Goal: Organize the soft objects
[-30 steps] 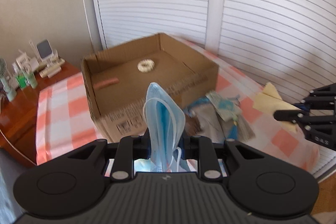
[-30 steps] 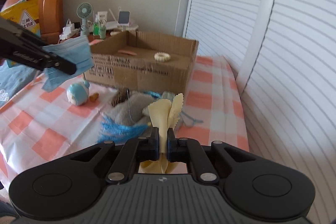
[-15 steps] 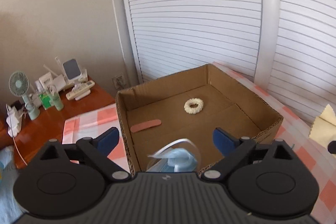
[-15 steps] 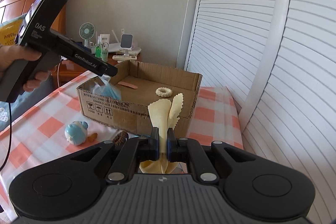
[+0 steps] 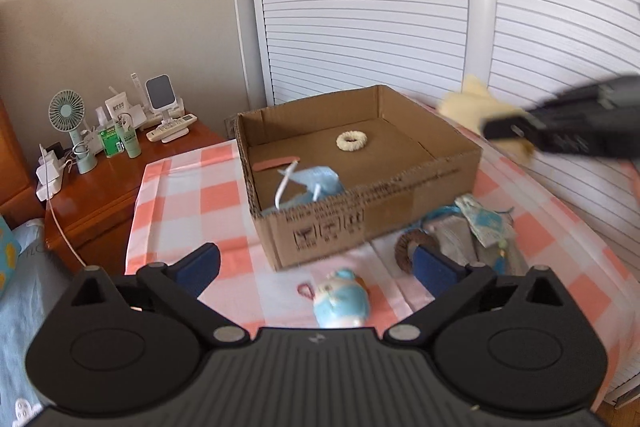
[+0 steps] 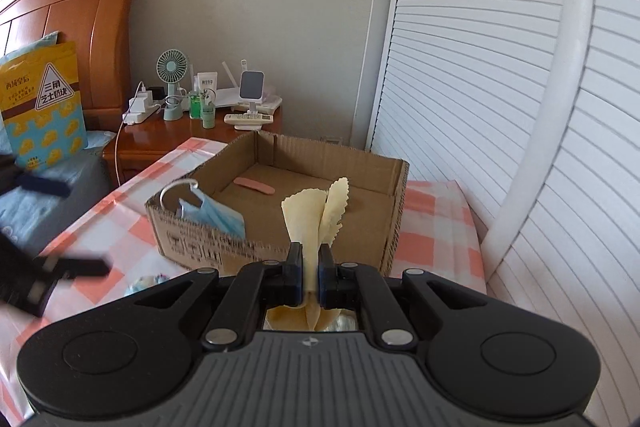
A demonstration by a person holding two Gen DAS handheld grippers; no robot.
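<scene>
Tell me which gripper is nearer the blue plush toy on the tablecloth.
Left. The left gripper hangs open right above the blue plush toy; the right gripper, shut on the yellow cloth, is off by the cardboard box.

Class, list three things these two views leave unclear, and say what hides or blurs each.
- Right tool, left wrist view: motion-blurred, its tip unclear.
- Cream ring: hidden in the right wrist view behind the yellow cloth.
- Blue toy, right wrist view: mostly hidden by the tool's body.
</scene>
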